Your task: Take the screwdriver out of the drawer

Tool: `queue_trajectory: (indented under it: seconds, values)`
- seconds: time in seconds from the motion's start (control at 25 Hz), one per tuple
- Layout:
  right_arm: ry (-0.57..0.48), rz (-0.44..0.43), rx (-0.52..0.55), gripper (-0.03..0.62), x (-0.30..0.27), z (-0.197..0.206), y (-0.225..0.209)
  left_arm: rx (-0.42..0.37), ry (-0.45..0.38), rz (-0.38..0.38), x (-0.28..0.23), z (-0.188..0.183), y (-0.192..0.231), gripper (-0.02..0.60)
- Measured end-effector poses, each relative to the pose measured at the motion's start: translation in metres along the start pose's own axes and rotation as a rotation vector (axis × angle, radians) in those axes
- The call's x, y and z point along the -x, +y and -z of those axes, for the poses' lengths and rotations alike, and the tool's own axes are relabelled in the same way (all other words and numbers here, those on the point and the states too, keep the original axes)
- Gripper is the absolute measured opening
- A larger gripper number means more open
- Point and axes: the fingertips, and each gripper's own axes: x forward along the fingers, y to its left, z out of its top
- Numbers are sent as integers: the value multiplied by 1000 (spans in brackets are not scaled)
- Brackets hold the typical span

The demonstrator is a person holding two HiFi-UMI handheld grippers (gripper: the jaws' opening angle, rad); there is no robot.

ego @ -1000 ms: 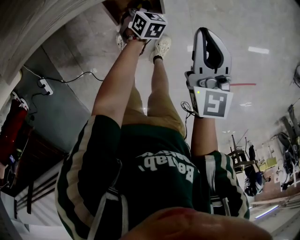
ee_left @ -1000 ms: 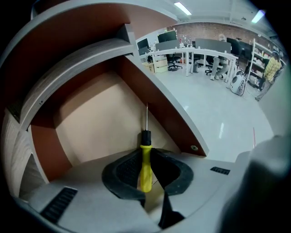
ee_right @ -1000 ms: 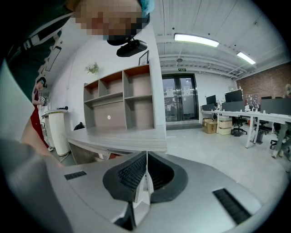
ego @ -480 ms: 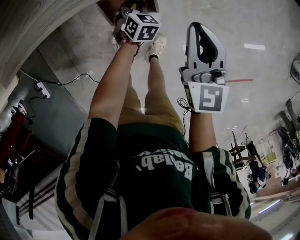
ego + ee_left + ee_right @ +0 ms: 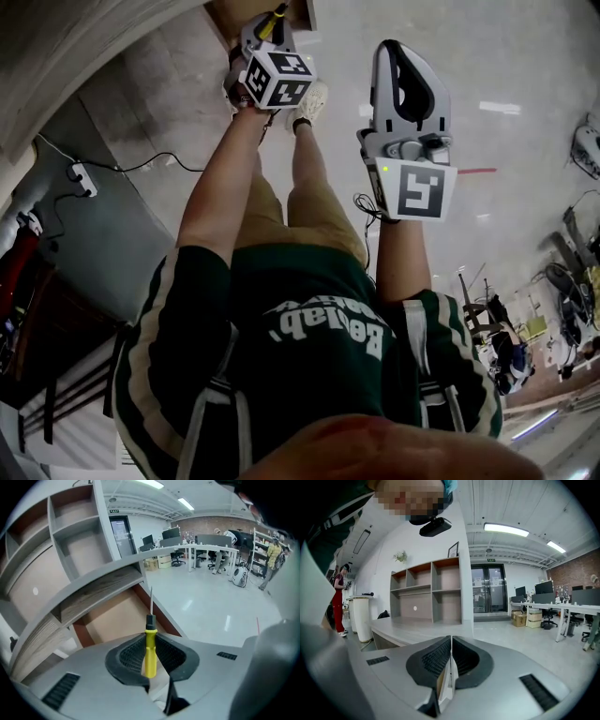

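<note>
Screwdriver (image 5: pixel 150 651), with a yellow handle, black collar and thin metal shaft, clamped by the handle between the ribbed pads of the left gripper (image 5: pixel 149 639). The shaft projects past the jaw tips toward the far side. The tool hangs in the air above the open drawer (image 5: pixel 112 618) and touches neither its floor nor its walls. The drawer's pale brown floor and reddish side walls show just beyond the jaws, under the edge of a grey counter (image 5: pixel 101 581). Left of the drawer, a grey shelf unit (image 5: pixel 77 541) rises from the counter with brown-backed compartments. Far right, across a pale glossy floor (image 5: pixel 211 606), stand white desks (image 5: pixel 201 550) with office chairs. The right gripper (image 5: pixel 451 644) has its jaws pressed together with nothing between them. In the head view it is held to the right of the left gripper and nearer the person, well apart from the drawer. Both arms extend from a dark green shirt (image 5: pixel 309 375). A power strip (image 5: pixel 82 172) with its cable lies on the floor at far left.
</note>
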Motion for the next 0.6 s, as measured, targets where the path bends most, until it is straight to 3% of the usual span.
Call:
queue_trajectory:
  seconds: [0.2,0.4,0.6]
  values:
    - [-47,-34,58,35,-2,-49,9,-12,-22,4,39,-9,-2,75]
    - [-92,-51,77,35,22,-92,27,6,-68,-4,111,-22,-1,75]
    - [-125,-77,114,35,52,-146,33,40,-174,-32,204,-74,7,75]
